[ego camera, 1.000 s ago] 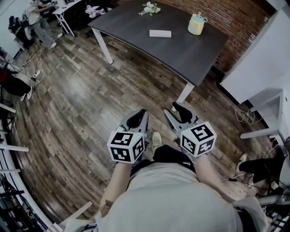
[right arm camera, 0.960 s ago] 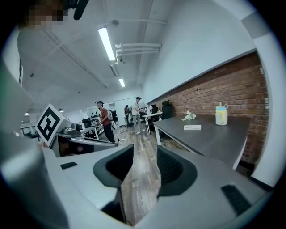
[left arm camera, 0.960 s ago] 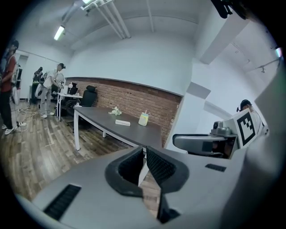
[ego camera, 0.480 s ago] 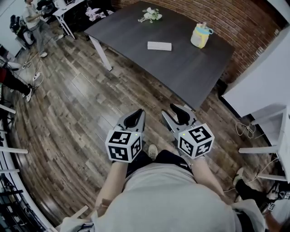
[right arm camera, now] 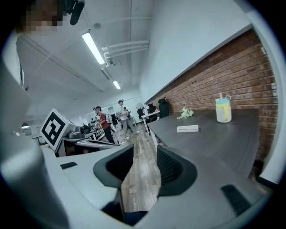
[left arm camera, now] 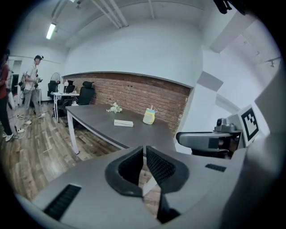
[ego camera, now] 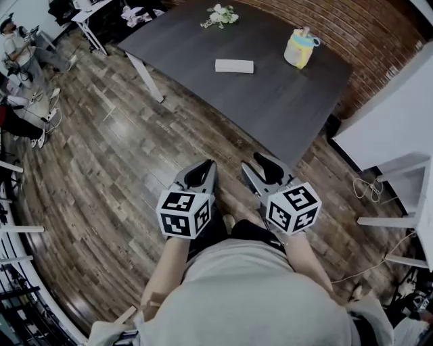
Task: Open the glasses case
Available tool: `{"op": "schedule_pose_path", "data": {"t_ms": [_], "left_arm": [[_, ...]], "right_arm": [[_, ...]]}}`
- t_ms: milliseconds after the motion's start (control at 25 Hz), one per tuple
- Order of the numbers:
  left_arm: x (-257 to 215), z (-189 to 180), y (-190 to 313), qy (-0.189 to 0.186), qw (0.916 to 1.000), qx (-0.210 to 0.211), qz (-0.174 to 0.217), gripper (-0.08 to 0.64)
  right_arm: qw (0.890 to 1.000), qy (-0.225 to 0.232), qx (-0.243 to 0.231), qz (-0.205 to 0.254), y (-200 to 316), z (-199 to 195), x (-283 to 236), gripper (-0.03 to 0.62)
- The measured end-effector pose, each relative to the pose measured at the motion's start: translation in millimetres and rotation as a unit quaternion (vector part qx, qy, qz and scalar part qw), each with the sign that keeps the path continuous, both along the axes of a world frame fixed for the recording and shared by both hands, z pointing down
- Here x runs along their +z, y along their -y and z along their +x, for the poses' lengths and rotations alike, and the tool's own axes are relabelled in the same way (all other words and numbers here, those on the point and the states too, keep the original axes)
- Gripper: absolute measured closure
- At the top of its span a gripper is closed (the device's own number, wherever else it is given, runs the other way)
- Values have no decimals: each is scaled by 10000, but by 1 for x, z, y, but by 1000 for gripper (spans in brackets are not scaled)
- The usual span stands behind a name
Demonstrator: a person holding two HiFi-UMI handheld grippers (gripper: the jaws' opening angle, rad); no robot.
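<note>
left gripper (ego camera: 208, 166) closed, right gripper (ego camera: 252, 161) apart, both empty, well short of the case (ego camera: 234, 65) — i could knock it toward the cup (ego camera: 298, 48) on arrival.

The dark grey table (ego camera: 270, 88) carries a white glasses case (ego camera: 234, 65), a yellow cup (ego camera: 298, 51) with a pale blue lid and white flowers (ego camera: 219, 13); behind it a red brick wall (ego camera: 369, 30), beneath it a streaky brown plank floor (ego camera: 135, 162).

No legible text, labels, brands or numbers in any view
</note>
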State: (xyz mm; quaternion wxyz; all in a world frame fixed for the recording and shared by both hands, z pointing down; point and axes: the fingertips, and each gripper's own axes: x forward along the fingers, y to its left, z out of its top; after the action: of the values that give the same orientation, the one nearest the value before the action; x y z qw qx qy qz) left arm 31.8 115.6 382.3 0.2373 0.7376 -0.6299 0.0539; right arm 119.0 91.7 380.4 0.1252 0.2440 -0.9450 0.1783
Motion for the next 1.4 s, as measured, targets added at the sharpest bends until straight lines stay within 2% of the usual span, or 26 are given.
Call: {"op": "schedule_pose_path", "data": {"t_ms": [320, 480, 760, 1040, 1400], "left_arm": [[10, -23, 56, -125, 9998, 178, -18, 522], [16, -53, 96, -99, 9994, 328, -72, 522], [1, -106, 180, -155, 9979, 629, 93, 522], [-5, -135, 247, -154, 9937, 1098, 162, 522], [21, -145, 281, -334, 9879, 1508, -167, 522]], "right_arm": [[9994, -91, 326, -49, 57, -16, 13, 433], [9992, -127, 366, -25, 93, -51, 15, 433], [9979, -172, 563, 286, 163, -108, -5, 433], [9930, -236, 1093, 377, 231, -132, -11, 433], [9878, -521, 1463, 123, 259, -142, 10, 433]]}}
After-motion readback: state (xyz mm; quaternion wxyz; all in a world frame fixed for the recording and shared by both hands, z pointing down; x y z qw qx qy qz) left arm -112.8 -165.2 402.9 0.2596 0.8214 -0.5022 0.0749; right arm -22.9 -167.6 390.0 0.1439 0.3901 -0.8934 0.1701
